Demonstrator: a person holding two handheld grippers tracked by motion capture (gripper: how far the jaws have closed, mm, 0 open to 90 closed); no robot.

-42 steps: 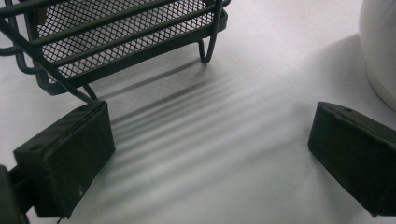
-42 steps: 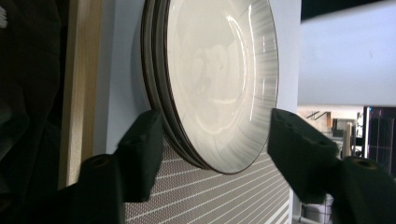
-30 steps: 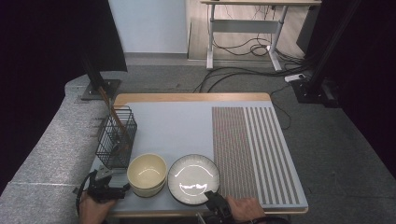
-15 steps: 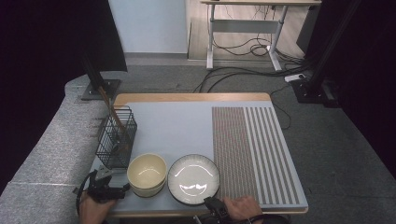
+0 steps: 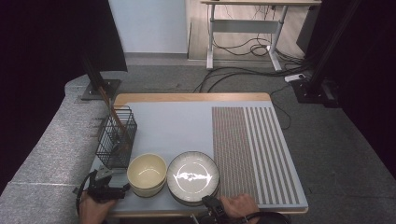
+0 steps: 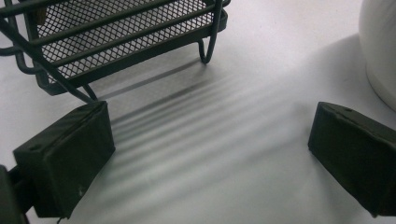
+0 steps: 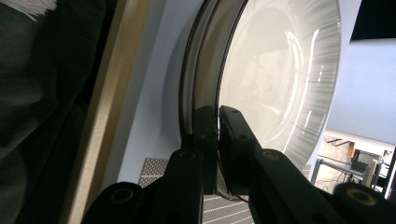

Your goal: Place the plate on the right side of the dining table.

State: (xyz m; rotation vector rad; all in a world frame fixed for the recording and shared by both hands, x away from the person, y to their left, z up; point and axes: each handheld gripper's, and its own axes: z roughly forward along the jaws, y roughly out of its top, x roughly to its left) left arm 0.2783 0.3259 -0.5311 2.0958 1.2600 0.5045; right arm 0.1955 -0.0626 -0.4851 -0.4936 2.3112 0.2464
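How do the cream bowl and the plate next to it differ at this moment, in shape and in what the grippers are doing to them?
The cream bowl is deep and plain; the plate is shallow, wider, with a ribbed rim. The right gripper has just closed its jaws on the plate's near rim, while the left gripper stands open beside the bowl without touching it. The plate appears to sit on another one; the bowl too looks stacked. Both rest at the table's near edge.

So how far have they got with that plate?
Just starting. The right gripper has just closed its jaws on the near rim of the top plate, which lies flat on its stack. The left gripper waits open beside the bowl. Lifting and placing are left.
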